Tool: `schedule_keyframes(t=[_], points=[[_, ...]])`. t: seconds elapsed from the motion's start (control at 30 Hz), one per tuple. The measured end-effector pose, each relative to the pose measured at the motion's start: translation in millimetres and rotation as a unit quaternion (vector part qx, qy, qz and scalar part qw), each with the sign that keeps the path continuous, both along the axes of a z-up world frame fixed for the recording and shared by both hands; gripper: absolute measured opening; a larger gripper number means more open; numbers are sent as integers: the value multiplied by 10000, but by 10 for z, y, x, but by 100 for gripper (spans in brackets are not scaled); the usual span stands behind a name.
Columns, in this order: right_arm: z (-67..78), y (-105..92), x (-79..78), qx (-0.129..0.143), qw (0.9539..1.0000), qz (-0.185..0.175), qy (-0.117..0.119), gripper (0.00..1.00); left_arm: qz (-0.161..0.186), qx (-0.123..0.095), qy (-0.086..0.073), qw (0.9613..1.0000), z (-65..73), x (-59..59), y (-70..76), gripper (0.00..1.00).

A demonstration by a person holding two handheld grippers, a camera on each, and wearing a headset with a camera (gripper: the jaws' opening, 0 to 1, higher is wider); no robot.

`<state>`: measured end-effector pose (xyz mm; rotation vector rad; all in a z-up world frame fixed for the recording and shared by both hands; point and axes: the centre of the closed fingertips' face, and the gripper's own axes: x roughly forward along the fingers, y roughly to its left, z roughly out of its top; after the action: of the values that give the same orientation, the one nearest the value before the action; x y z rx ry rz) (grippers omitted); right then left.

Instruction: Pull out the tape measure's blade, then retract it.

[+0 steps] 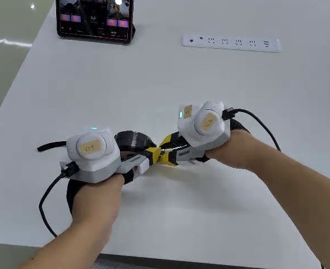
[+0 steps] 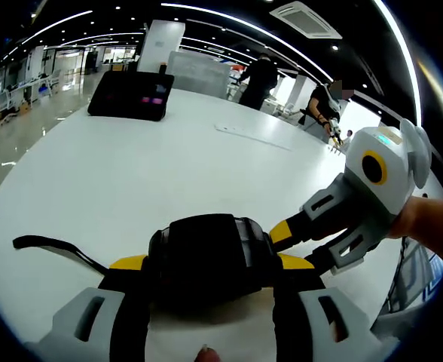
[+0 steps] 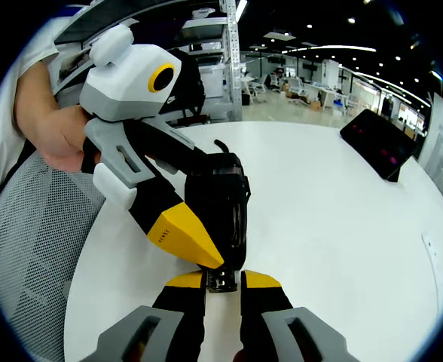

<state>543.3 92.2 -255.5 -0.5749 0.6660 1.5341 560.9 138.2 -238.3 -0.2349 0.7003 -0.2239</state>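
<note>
Tape measure [image 1: 132, 140] near the front edge of the white table [image 1: 154, 84], squeezed in the left claw [image 1: 146, 157], right claw [image 3: 223, 279] pinching its blade tip [image 3: 223, 284], both claws flat, nose to nose, blade hidden.

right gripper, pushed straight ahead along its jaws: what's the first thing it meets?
Likely the tape measure body, directly ahead of the right gripper, which pinches the blade tip. The left gripper holding it sits just beside that line.
</note>
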Motion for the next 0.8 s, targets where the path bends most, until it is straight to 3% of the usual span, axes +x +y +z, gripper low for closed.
schedule_keyframes(t=[0.37,0.5,0.8], points=[[51,-63,42,16,9999,-148,-27,20,25,35,-7,10000,33,3,31,64],[64,-79,49,49,9997,-246,-15,25,53,60,-20,10000,52,13,64,68],[55,-98,24,62,9992,-391,48,37,-183,50,-89,9998,140,-7,24,64]])
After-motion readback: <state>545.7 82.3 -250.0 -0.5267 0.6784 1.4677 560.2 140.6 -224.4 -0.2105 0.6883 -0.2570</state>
